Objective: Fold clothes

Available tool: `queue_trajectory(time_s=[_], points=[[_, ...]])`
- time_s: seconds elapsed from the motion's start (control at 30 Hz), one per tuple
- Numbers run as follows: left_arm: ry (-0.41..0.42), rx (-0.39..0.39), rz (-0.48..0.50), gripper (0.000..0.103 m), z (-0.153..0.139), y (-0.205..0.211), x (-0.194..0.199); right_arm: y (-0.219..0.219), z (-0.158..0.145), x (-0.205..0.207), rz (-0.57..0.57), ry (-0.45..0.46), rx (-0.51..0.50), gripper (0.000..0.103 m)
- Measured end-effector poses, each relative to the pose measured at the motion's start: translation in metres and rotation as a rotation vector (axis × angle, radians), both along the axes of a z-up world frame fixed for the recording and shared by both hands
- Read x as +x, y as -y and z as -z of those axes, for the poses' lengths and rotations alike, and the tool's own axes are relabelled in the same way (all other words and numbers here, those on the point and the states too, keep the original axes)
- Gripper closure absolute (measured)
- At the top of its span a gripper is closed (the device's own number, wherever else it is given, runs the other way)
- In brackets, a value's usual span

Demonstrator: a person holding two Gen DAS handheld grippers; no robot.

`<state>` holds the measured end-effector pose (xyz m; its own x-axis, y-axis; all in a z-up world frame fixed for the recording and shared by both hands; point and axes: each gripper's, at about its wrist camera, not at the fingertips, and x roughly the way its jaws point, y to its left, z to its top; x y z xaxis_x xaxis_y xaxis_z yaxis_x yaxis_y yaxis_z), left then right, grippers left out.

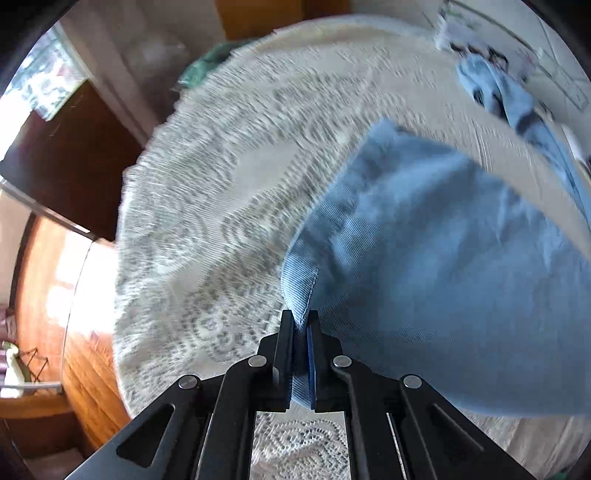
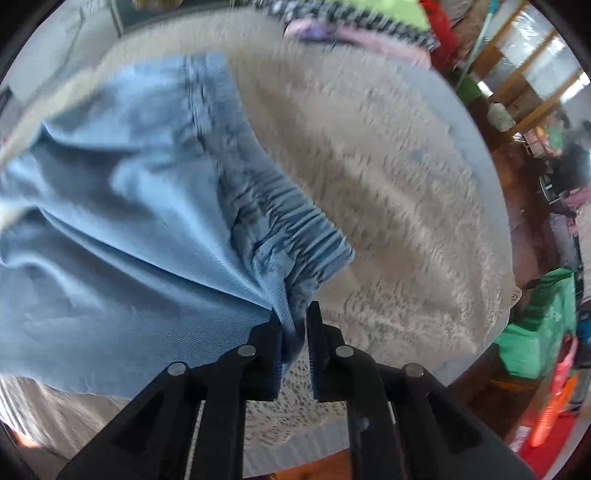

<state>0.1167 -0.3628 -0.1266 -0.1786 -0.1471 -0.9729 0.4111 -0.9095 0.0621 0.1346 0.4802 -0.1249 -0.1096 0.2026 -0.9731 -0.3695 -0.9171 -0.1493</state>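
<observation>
A light blue garment [image 1: 443, 266] with a gathered elastic waistband [image 2: 291, 229] lies partly lifted over a round table covered by a white lace cloth [image 1: 221, 206]. My left gripper [image 1: 299, 319] points down and is shut on the garment's hemmed edge, the fabric pinched between its pads. In the right wrist view the right gripper [image 2: 294, 314] holds a bunched fold of the same blue garment [image 2: 129, 221] just below the waistband. Creases run out from that grip. Both views are blurred.
Another blue piece of clothing [image 1: 517, 99] lies at the table's far right, and a green cloth [image 1: 210, 61] at its far edge. A pile of coloured clothes [image 2: 351, 26] sits at the far side. Beyond the table are a wooden floor [image 1: 85, 332], a green bag [image 2: 535, 332] and a red basket [image 2: 550, 413].
</observation>
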Motion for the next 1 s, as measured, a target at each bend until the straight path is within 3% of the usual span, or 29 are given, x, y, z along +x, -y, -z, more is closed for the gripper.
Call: queue_trajectory(time_s=[0.03,0.07,0.1,0.13,0.2,0.33,0.43,0.57,0.73,1.0], points=[[0.000,-0.006,0.018,0.093,-0.004,-0.002,-0.005,0.000,-0.001,-0.001,0.001,0.007,0.015,0.072],[-0.009,-0.022,0.034,0.089,-0.011,-0.004,-0.009,0.000,-0.008,-0.002,0.005,-0.001,0.038,0.050],[-0.033,-0.034,0.052,0.075,-0.022,-0.006,-0.015,0.000,-0.018,-0.002,0.008,-0.022,0.049,0.029],[-0.070,-0.044,0.072,0.045,-0.037,-0.009,-0.023,-0.002,-0.031,-0.004,0.012,-0.057,0.053,0.023],[-0.145,-0.051,0.112,0.000,-0.065,-0.014,-0.042,-0.005,-0.058,-0.011,0.019,-0.141,0.054,0.020],[-0.273,-0.006,0.204,0.000,-0.106,-0.029,-0.109,-0.009,-0.088,-0.049,0.018,-0.287,-0.035,0.014],[-0.279,0.031,0.266,0.000,-0.108,-0.047,-0.179,-0.004,-0.087,-0.093,0.005,-0.301,-0.080,0.014],[-0.245,0.086,0.299,0.000,-0.088,-0.070,-0.253,-0.002,-0.069,-0.147,0.017,-0.272,-0.124,0.013],[-0.176,0.089,0.343,0.000,-0.055,-0.097,-0.325,-0.015,-0.054,-0.189,0.060,-0.244,-0.147,0.013],[-0.009,0.070,0.405,0.000,0.012,-0.124,-0.372,-0.032,-0.007,-0.232,0.110,-0.133,-0.178,0.012]])
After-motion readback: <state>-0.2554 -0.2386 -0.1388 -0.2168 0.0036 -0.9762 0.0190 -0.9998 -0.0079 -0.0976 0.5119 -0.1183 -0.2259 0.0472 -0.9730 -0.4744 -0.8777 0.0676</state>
